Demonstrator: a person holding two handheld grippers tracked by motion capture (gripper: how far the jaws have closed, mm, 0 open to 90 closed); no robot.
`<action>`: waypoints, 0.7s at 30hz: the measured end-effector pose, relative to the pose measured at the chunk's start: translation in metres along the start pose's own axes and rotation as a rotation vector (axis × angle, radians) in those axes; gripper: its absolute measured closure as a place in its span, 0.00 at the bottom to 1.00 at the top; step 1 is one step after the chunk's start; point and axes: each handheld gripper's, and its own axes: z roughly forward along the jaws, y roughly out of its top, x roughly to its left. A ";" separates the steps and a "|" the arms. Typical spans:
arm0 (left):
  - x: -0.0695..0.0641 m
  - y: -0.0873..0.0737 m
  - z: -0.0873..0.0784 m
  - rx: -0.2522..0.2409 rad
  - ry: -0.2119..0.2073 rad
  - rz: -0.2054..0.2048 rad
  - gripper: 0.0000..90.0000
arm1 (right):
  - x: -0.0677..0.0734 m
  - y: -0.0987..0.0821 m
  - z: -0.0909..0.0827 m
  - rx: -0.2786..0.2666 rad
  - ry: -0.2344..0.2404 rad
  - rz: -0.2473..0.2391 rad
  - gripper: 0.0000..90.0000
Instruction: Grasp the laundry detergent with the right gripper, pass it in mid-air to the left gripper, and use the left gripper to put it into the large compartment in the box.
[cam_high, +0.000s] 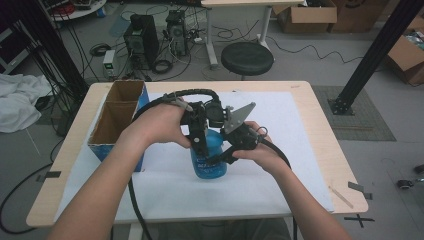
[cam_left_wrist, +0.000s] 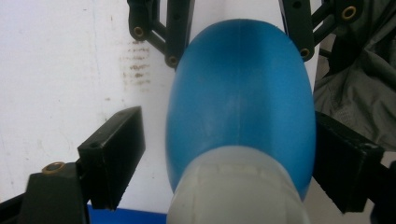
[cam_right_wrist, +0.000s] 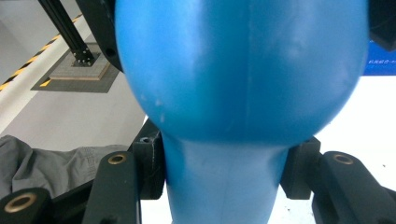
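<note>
Blue bottle (cam_high: 208, 159) (pale cap (cam_left_wrist: 238, 191)) stands upright on white mat (cam_high: 280, 165).

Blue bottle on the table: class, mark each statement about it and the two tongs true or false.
1. The right tongs clamp the blue bottle at its narrow part. True.
2. The left tongs grip the bottle with both pads. False: a gap shows beside one pad.
3. The bottle's cap is red. False: it is whitish.
4. A cardboard box stands open on the table. True.
5. The bottle lies inside the box. False: it stands on the white sheet.
</note>
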 end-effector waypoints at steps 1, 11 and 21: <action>0.000 0.000 0.000 0.000 0.000 0.000 0.21 | 0.000 0.000 0.000 0.000 0.000 0.000 0.51; 0.001 0.000 -0.001 -0.007 -0.008 -0.009 0.28 | -0.001 -0.001 -0.002 -0.001 -0.009 -0.003 0.51; 0.002 0.003 -0.002 -0.013 -0.022 -0.010 0.36 | -0.001 -0.003 -0.005 -0.006 -0.012 0.006 0.51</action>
